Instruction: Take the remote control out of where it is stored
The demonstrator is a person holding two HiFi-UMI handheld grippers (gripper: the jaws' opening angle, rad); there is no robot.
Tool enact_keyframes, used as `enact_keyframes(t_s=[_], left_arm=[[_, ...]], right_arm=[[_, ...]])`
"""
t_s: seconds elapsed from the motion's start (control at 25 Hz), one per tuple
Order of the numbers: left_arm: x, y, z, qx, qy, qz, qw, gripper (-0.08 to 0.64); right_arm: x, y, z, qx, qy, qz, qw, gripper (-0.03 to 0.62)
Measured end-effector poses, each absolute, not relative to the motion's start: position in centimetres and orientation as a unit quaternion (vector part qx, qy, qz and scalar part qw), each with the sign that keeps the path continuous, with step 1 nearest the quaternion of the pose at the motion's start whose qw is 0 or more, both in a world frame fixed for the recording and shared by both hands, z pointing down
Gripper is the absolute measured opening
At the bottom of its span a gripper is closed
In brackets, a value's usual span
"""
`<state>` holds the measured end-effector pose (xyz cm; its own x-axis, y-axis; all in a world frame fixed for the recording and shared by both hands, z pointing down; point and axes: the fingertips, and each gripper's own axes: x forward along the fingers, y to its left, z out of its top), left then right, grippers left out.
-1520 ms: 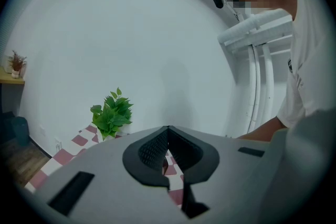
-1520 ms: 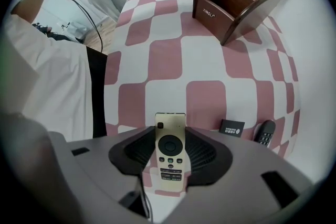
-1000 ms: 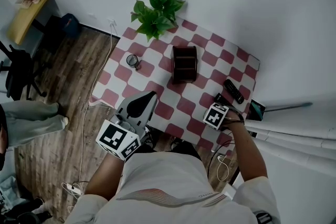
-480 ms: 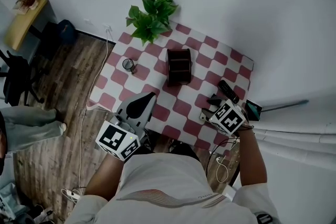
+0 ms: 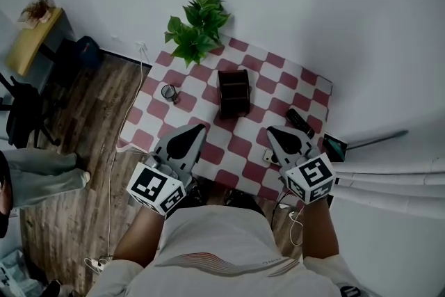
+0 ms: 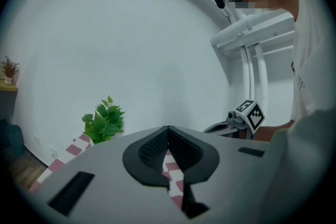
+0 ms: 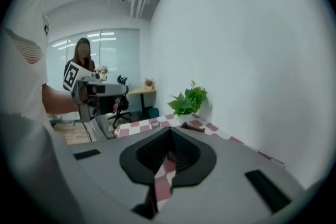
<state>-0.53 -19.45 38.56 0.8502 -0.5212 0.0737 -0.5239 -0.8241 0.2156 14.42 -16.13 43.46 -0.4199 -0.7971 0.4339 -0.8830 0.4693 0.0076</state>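
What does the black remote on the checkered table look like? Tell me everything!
The remote control is a slim black bar, probably plastic. It is too small here to make out any buttons. It lies flat and slantwise on the red-and-white checked cloth, near the table's right edge and well outside the dark brown box. Nothing grips it: the right gripper is close by, but its jaws are shut and empty.

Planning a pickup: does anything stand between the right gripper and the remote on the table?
Nothing visible. The remote lies bare on the checkered table just beside the right gripper, whose fingers are shut and empty. The storage box stands apart, farther left.
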Motion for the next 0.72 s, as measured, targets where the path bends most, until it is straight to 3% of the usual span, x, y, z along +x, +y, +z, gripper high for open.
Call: enact_keyframes(t_s=[0.2, 0.72], left_arm=[[-0.5, -19.0, 38.5, 0.956, -0.272, 0.007, 0.112, 0.006], [-0.5, -18.7, 38.5, 0.956, -0.271, 0.007, 0.110, 0.007]], right_arm=[[15.3, -15.9, 41.5, 0.555, -0.818, 0.099, 0.115, 0.012], [15.6, -15.8, 41.6, 0.565, -0.812, 0.088, 0.115, 0.012]])
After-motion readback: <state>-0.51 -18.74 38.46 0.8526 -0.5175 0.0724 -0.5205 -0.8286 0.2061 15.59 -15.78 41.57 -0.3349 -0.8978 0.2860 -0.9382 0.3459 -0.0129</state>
